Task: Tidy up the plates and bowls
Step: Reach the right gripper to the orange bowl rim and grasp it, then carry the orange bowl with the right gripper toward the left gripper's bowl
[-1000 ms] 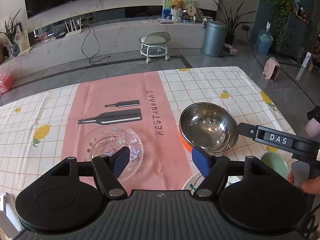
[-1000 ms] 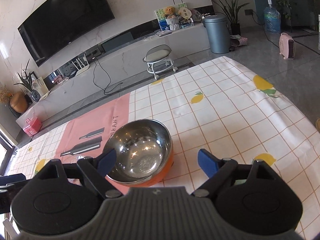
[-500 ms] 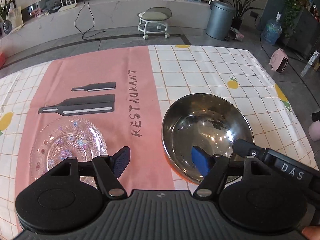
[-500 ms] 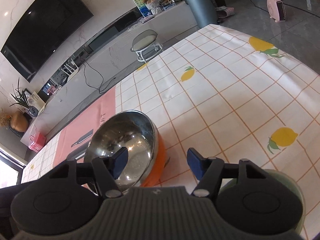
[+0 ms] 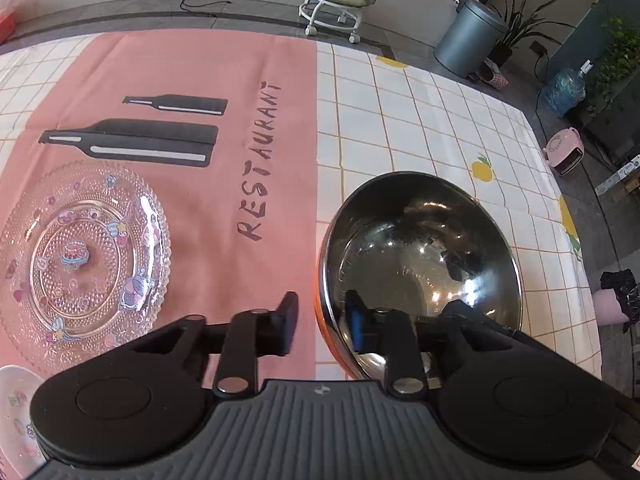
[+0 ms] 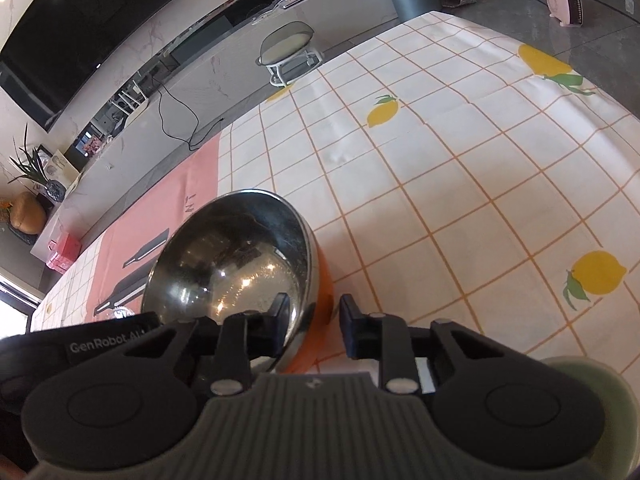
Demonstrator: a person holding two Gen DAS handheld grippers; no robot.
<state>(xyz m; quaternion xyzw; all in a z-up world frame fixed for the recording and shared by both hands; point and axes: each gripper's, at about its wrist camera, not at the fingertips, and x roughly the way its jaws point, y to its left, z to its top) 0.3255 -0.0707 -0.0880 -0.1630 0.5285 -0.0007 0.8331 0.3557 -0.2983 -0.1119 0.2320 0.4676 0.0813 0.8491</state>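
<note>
On the checked tablecloth beside the pink mat sits the steel bowl, and we have it from two sides. Our left gripper and right gripper each straddle its rim, jaws just closing, one finger inside and one against the orange outside. The grasp looks nearly set. Next we judge a level, joint lift, likely toward the glass plate.

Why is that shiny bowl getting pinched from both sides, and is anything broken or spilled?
Nothing looks broken or spilled. The shiny steel bowl with the orange outside sits upright and empty. Both the left gripper and right gripper have just closed their jaws over its rim. The patterned clear glass plate lies flat.
</note>
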